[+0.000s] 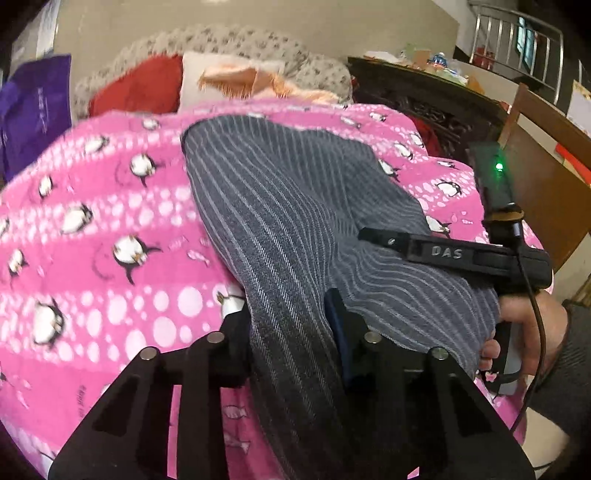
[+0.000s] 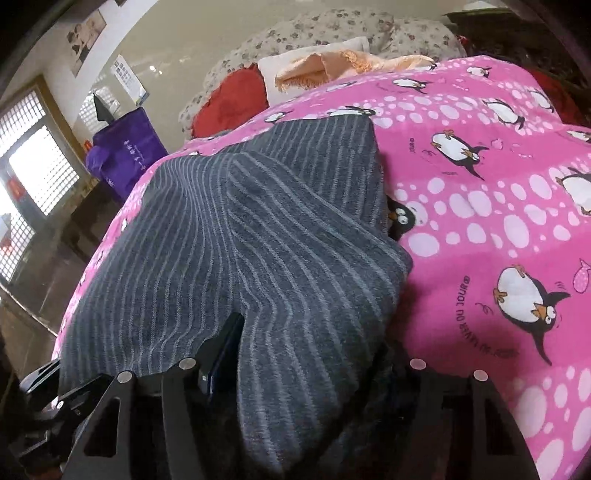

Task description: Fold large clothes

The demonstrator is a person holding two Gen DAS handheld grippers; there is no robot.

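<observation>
A large grey garment with thin pale stripes (image 1: 280,206) lies on a pink penguin-print blanket (image 1: 92,229) over a bed. My left gripper (image 1: 291,332) is shut on a bunched fold of the garment, which runs up between its fingers. In the right wrist view the same garment (image 2: 266,221) is draped over the pink blanket (image 2: 498,229). My right gripper (image 2: 306,350) is shut on its near edge, cloth covering the fingertips. The right gripper's body (image 1: 458,254) and the hand holding it show at the right of the left wrist view.
Pillows lie at the bed's head: a red one (image 1: 136,88), a white one with an orange fringed cloth (image 1: 236,79), and a flowered one (image 2: 332,29). A purple bag (image 2: 125,151) stands to the left. A dark carved wooden table (image 1: 424,96) and wooden chair (image 1: 546,177) stand to the right.
</observation>
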